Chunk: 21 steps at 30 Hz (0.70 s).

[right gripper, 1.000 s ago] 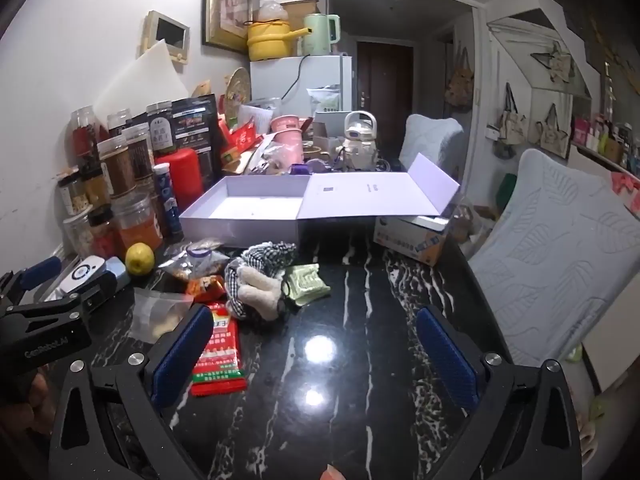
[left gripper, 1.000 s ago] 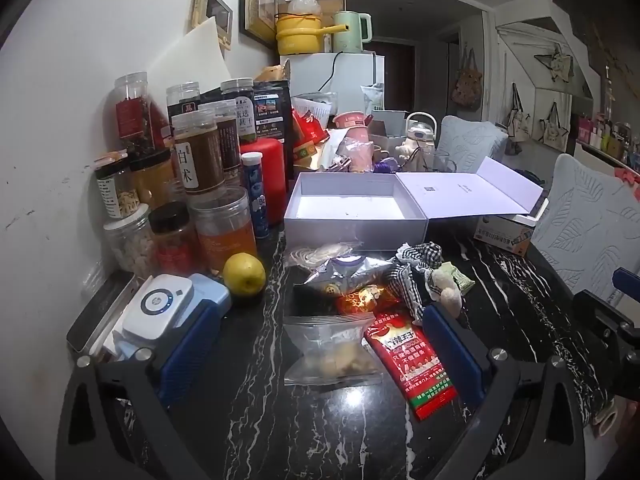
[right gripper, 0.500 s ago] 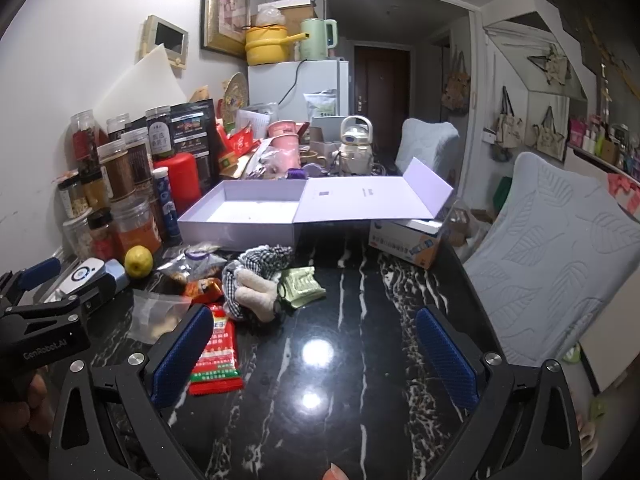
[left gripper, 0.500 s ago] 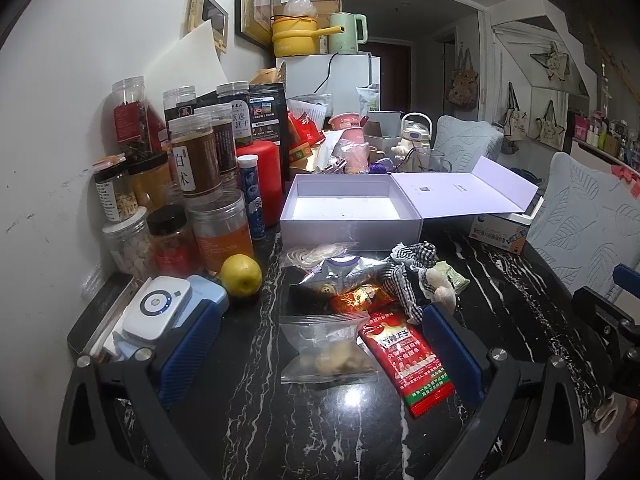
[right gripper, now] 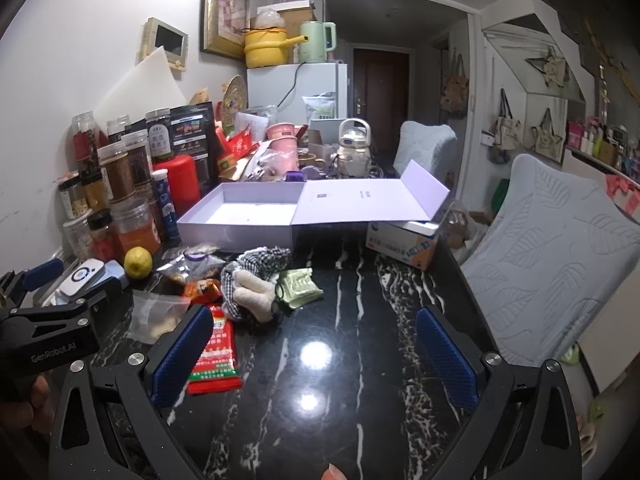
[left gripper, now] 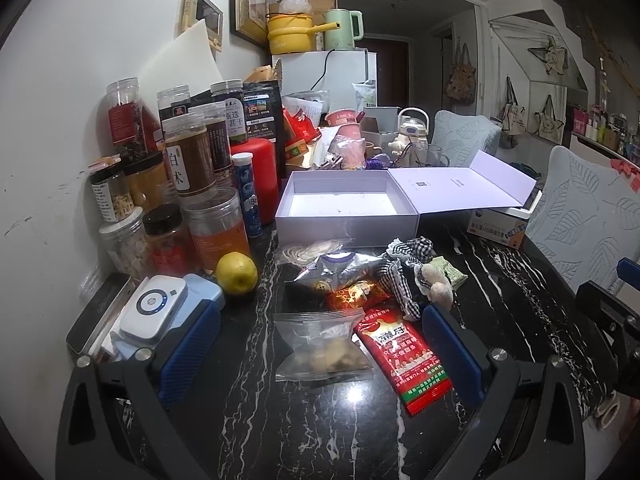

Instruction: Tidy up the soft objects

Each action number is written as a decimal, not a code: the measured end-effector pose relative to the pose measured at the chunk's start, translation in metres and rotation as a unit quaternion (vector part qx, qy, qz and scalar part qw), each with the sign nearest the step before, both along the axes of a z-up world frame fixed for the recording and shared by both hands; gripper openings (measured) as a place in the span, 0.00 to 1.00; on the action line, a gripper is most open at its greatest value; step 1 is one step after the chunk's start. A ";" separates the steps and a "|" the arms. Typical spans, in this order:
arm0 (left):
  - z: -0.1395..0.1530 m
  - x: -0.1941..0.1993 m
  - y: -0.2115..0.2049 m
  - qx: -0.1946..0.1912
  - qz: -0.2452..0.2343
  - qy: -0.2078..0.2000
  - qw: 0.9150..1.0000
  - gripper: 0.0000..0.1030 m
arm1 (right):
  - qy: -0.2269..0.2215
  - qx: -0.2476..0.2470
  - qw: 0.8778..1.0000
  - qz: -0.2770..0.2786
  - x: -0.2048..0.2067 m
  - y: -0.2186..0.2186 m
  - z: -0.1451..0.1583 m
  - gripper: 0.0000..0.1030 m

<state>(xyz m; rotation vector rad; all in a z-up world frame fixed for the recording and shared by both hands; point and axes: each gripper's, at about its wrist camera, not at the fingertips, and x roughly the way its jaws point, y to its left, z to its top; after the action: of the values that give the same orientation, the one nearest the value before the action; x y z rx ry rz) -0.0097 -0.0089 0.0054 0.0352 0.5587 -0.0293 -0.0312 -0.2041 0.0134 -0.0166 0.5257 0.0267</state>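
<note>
The left gripper hovers wide open and empty, a clear zip bag lying between its fingers. The right gripper, equally spread and empty, has the plush toy just ahead of its left finger.

Black marble table with white veins, glossy under the ceiling lights. Against the wall, a crowd of jars, and a yellow lemon just in front of them. Mid-table, the open lavender box, lid flat to its right. Before it, a heap: clear zip bag, red snack packet, checkered cloth, plush toy, green pouch.
</note>
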 end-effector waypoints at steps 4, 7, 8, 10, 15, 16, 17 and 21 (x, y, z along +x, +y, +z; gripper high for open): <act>-0.001 0.000 -0.003 0.002 -0.002 0.000 1.000 1.00 | -0.002 0.001 1.000 0.000 0.000 -0.001 0.001 1.00; -0.001 -0.001 -0.004 0.002 -0.002 -0.001 1.000 1.00 | -0.003 0.000 1.000 0.002 0.000 -0.001 0.002 1.00; -0.001 -0.001 -0.004 0.002 -0.002 -0.001 1.000 1.00 | -0.003 -0.001 1.000 0.002 0.001 -0.001 0.002 1.00; 0.000 -0.001 -0.005 0.002 -0.003 -0.001 1.000 1.00 | -0.003 0.000 1.000 0.002 0.001 -0.001 0.002 1.00; 0.000 -0.002 -0.006 0.002 -0.003 -0.001 1.000 1.00 | -0.004 -0.001 1.000 0.003 0.001 -0.001 0.002 1.00; 0.000 -0.001 -0.006 0.002 -0.003 -0.001 1.000 1.00 | -0.005 -0.001 1.000 0.003 0.001 -0.001 0.003 1.00; 0.000 -0.002 -0.005 0.002 -0.002 -0.001 1.000 1.00 | -0.006 -0.003 1.000 0.003 0.001 0.000 0.003 1.00; 0.000 -0.002 -0.006 0.003 -0.003 0.001 1.000 1.00 | -0.007 -0.004 1.000 0.003 0.000 0.001 0.003 1.00</act>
<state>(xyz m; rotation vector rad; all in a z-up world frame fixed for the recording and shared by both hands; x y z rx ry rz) -0.0117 -0.0152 0.0055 0.0423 0.5597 -0.0338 -0.0308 -0.2031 0.0168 -0.0262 0.5117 0.0305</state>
